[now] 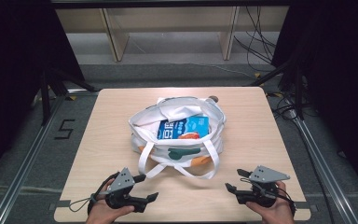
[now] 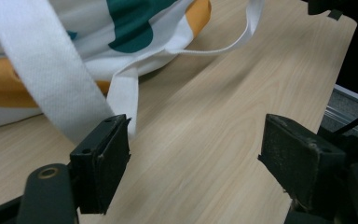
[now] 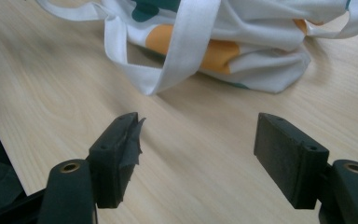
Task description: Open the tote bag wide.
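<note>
A white tote bag (image 1: 177, 128) with green and orange print lies slumped in the middle of the wooden table (image 1: 116, 116), its mouth open on a blue packet (image 1: 185, 127). Its white straps (image 1: 182, 169) trail toward the front edge. At the front left, my left gripper (image 1: 150, 186) is held open and empty, pointing toward the bag. In the left gripper view a strap (image 2: 51, 79) hangs just beyond the left jaw of this gripper (image 2: 196, 149). My right gripper (image 1: 233, 179) stands open at the front right, and in its own view (image 3: 198, 140) bare wood lies between the jaws, short of a strap loop (image 3: 182, 51).
Beyond the table stand pale wooden shelf legs (image 1: 116, 37), with loose cables (image 1: 256, 28) on the floor at the back right. Metal rails (image 1: 23, 158) run along the floor on both sides. Bare tabletop lies left, right and in front of the bag.
</note>
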